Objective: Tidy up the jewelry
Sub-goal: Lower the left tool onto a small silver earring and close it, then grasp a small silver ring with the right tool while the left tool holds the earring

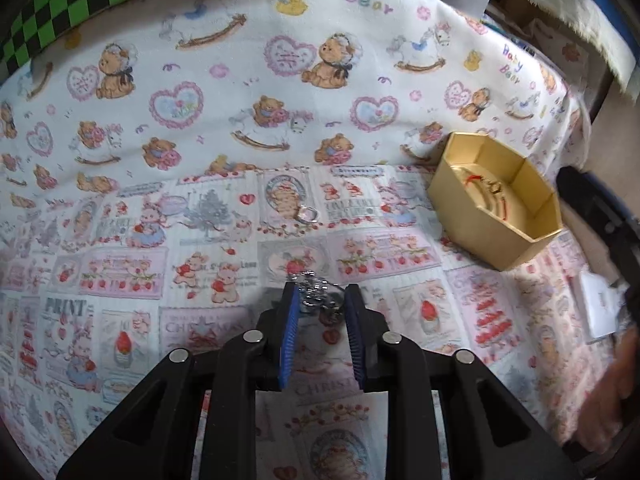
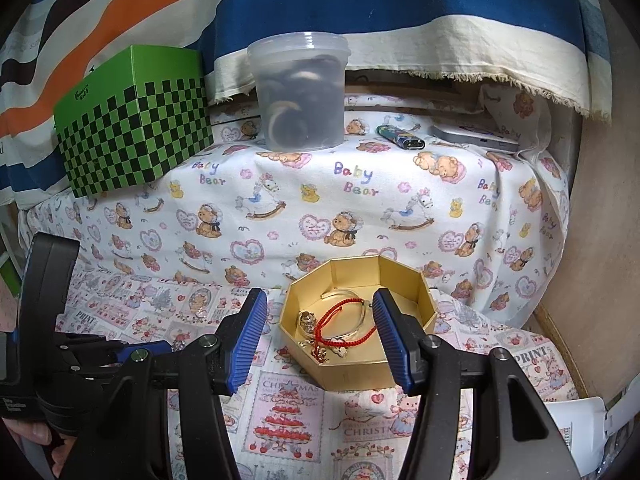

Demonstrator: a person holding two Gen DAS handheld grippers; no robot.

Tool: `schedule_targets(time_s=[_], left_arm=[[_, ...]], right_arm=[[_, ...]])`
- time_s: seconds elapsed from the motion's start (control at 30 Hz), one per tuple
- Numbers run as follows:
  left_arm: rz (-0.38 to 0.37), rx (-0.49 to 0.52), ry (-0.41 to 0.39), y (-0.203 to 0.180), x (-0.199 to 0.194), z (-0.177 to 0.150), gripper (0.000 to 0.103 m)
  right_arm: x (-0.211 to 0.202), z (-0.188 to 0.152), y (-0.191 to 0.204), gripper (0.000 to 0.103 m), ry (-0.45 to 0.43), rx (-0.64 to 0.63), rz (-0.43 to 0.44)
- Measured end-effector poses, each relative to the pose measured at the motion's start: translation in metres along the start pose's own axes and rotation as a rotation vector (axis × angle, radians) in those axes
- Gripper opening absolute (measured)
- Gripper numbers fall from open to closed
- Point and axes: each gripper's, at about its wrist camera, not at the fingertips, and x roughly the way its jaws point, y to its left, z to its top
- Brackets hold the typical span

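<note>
An open gold octagonal box (image 2: 404, 280) (image 1: 516, 240) sits on the patterned cloth. It holds a red cord bracelet (image 2: 344, 320), a clear bangle and small gold charms. My right gripper (image 2: 320, 300) is open and empty, its blue pads on either side of the box. My left gripper (image 1: 320, 292) has a silver chain piece (image 1: 320, 298) between its fingertips on the cloth, with the pads still apart. A small silver ring (image 1: 307, 213) lies further ahead on the cloth. The left gripper (image 2: 160, 348) also shows at the left of the right wrist view.
A green checkered box (image 2: 136, 120), a clear plastic tub (image 2: 300, 92), a lighter (image 2: 402, 136) and a phone (image 2: 476, 136) stand at the back on the raised cloth. A striped cloth hangs behind. A white card (image 1: 598, 308) lies at the right.
</note>
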Motion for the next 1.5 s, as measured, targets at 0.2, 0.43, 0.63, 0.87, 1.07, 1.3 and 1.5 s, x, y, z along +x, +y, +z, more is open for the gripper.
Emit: schedule_targets(time_s=[0.2, 0.43, 0.63, 0.87, 1.07, 1.3, 1.5], left_arm=[[-0.022, -0.037, -0.028, 0.009, -0.016, -0.006, 0.004], [-0.027, -0.088, -0.193, 0.031, -0.075, -0.002, 0.004], [0.025, -0.060, -0.318, 0.043, -0.100, 0.005, 0.004], [0.069, -0.144, -0.426, 0.077, -0.124, 0.006, 0.004], [0.143, -0.235, -0.433, 0.109, -0.115, 0.009, 0.004], [0.118, -0.297, -0.381, 0.130, -0.105, 0.007, 0.004], [0.038, -0.368, -0.255, 0.139, -0.078, 0.005, 0.004]], right_arm=[[0.001, 0.001, -0.005, 0.058, 0.001, 0.018, -0.011], [-0.001, 0.000, -0.005, 0.058, -0.005, 0.030, -0.011], [-0.004, 0.000, 0.000, 0.058, -0.005, 0.024, 0.024], [-0.005, -0.002, 0.014, 0.058, 0.046, 0.030, 0.117], [0.014, 0.005, 0.061, 0.052, 0.195, -0.018, 0.161], [0.083, 0.008, 0.097, 0.039, 0.322, -0.052, 0.164], [0.125, -0.010, 0.115, 0.038, 0.341, -0.102, 0.105]])
